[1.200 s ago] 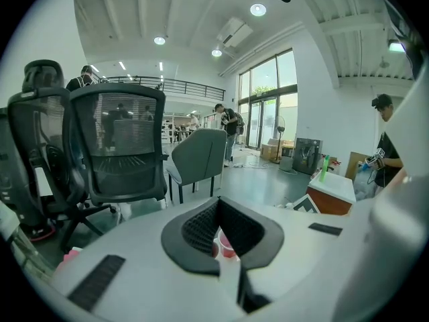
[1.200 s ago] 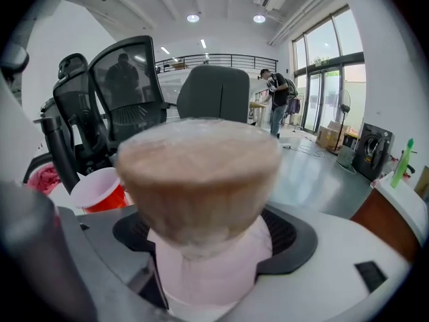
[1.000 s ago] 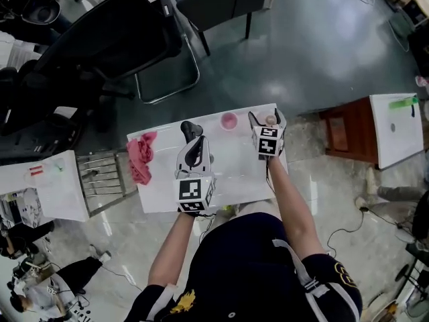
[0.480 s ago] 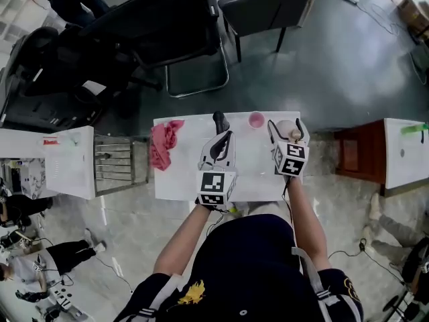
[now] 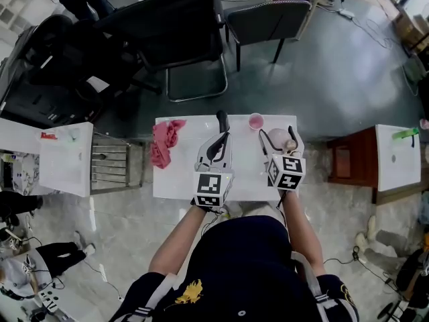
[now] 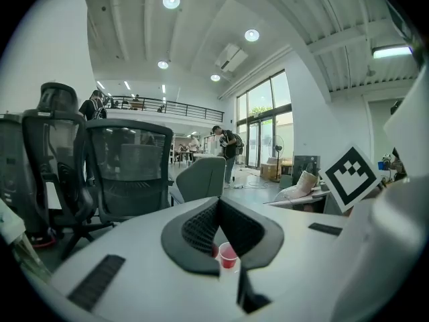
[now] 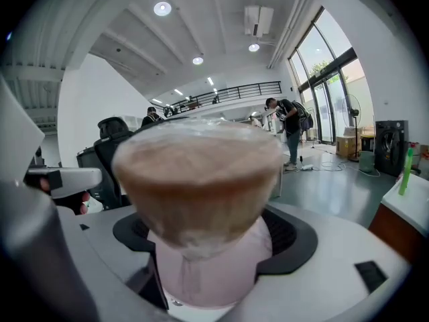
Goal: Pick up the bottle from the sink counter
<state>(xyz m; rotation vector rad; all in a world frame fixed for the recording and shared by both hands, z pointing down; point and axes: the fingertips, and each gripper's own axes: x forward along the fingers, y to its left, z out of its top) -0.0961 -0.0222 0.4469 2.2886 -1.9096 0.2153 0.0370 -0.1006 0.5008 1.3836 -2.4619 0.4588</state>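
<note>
two tools: right tool (image 7: 209, 263) clamps a smooth pink, brown-capped bottle (image 7: 201, 180); left tool (image 6: 224, 243) closed, empty.

At the top of my view I see black chairs (image 5: 171, 29) on a shiny grey floor (image 5: 342, 66). Round lights (image 6: 171, 1) glow overhead, and tall windows (image 6: 265, 119) stand at the right

Crumpled pink cloth (image 5: 165, 141), small pink cup (image 5: 256, 121), black office chairs (image 5: 171, 29)
</note>
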